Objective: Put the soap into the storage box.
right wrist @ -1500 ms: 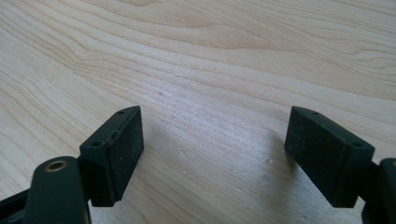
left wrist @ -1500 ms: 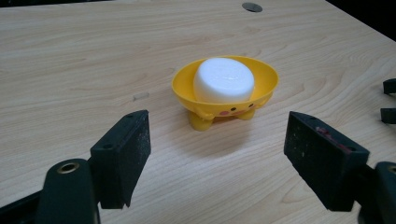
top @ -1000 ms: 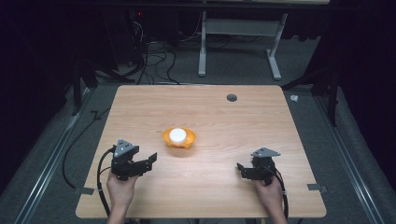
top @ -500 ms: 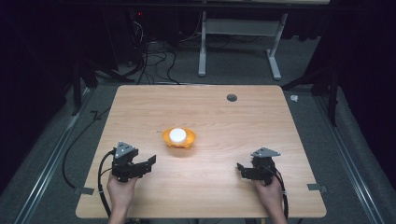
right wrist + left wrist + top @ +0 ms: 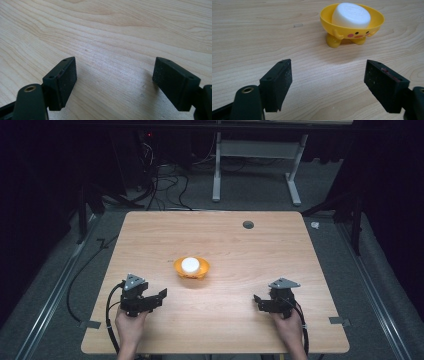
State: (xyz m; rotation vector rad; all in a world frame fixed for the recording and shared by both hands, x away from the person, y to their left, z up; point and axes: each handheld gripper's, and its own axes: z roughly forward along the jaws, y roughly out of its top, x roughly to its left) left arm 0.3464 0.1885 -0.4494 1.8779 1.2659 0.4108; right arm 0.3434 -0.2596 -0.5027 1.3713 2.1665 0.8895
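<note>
My left gripper (image 5: 328,85) stands wide, empty, aimed at the yellow dish (image 5: 352,23) mid-worktop (image 5: 240,250). White soap bar (image 5: 351,15) sits loose inside. Judged light, smooth, likely slippery; take its flat sides. My right gripper (image 5: 113,83) wide, empty.

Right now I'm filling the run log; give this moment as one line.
left gripper: open, facing yellow soap dish | white soap bar: in dish | right gripper: open, over table
</note>
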